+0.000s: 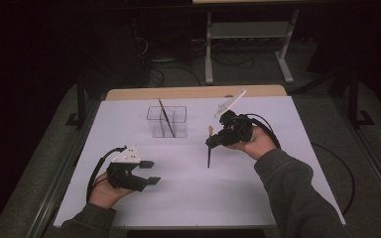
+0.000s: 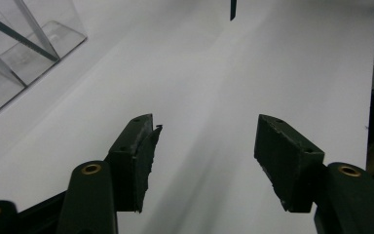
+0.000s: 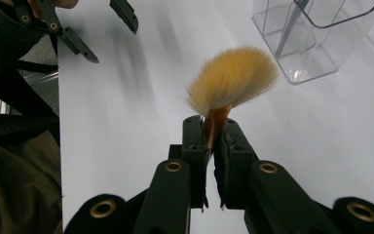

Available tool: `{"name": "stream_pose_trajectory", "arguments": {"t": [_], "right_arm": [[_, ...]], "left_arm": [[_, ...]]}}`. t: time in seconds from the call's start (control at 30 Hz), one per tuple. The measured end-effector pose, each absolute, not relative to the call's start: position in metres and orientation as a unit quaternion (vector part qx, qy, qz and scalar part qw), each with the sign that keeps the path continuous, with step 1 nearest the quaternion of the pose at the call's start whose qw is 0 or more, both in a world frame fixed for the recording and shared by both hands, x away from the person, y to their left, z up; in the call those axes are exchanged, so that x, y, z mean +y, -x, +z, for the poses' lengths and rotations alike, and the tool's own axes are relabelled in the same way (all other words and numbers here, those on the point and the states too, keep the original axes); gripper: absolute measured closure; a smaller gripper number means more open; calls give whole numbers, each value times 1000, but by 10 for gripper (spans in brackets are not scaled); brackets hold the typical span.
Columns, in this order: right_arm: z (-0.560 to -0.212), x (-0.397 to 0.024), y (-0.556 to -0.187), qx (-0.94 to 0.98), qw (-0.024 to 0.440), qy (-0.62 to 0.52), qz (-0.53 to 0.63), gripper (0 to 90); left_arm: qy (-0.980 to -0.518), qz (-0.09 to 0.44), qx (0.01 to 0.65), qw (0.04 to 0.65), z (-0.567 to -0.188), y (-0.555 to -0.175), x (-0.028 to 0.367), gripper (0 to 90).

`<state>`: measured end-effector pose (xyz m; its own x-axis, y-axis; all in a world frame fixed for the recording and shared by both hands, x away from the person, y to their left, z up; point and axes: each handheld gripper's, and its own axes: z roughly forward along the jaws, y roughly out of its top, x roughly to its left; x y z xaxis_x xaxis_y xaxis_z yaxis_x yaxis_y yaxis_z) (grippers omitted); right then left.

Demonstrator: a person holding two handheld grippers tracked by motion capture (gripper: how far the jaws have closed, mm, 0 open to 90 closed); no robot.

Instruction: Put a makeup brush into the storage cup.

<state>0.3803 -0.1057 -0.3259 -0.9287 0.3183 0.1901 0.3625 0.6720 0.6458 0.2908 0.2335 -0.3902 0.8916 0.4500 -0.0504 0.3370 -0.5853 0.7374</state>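
Makeup brush [image 3: 231, 80] sits clamped in the right hand-held gripper [image 3: 213, 134], handle hanging toward the bench [image 1: 278, 198]. Left hand-held gripper [image 2: 204, 146], lower left, gapes empty, likely freed after handover.

White sheet [image 1: 258, 198] lies open between the grippers; clear organizer [image 1: 167, 122] blocks the far middle.

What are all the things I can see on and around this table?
Brush: one, tan bristles, dark handle, clamped in the right gripper, above the sheet.
Clear holder: one, see-through, far middle of sheet, with compartments.
Dark stick: one, leaning inside the holder.
White sheet: one, covering the table.
Table: one, wooden edge at the far side.
Left gripper: one, black, jaws apart, nothing between them, near left.
Right gripper: one, black, shut on the brush.
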Motion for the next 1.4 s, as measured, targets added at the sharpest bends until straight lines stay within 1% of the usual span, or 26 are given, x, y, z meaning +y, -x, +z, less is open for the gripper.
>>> {"name": "stream_pose_trajectory", "arguments": {"t": [0.4, 0.93, 1.4], "right_arm": [[-319, -103, -393, -915, 23, 183, -359, 827], [-306, -86, -410, -918, 16, 181, -353, 827], [-288, -75, -427, -918, 3, 181, -353, 827]], "left_arm": [[-884, 73, 234, 398, -391, -292, 240, 348], [-880, 76, 239, 403, -390, -293, 246, 332], [-879, 73, 236, 408, -389, -293, 247, 329]]}}
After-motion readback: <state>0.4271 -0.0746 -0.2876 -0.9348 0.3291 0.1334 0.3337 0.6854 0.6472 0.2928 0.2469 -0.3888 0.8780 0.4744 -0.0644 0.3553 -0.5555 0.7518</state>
